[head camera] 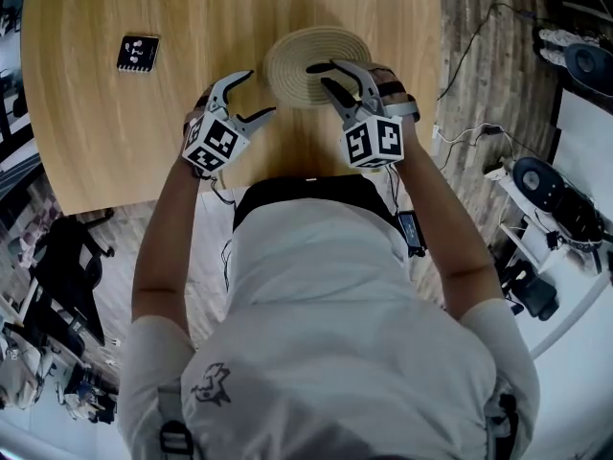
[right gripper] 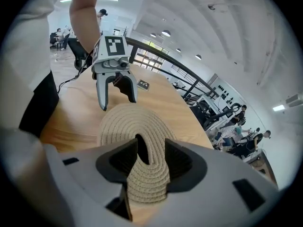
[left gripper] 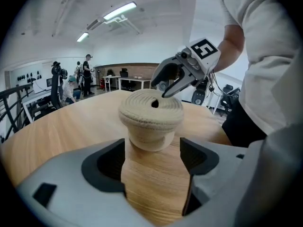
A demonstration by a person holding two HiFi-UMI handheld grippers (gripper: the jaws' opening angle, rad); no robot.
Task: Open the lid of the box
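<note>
A round box of coiled beige rope (head camera: 299, 51) stands on the wooden table (head camera: 96, 132), its wide flat lid (left gripper: 150, 109) resting on it. A small dark loop (right gripper: 141, 150) sits at the lid's centre. My right gripper (head camera: 318, 75) hovers over the lid, open, with its pads (right gripper: 124, 159) on either side of the loop and a gap showing around it. My left gripper (head camera: 261, 92) is open just left of the box, aimed at the box's side (left gripper: 149, 138), with only bare table between its jaws.
A black marker card (head camera: 138, 53) lies at the far left of the table. The table's near edge runs just below both grippers. Cables and equipment (head camera: 546, 185) lie on the floor to the right. People (left gripper: 71, 86) stand far back in the room.
</note>
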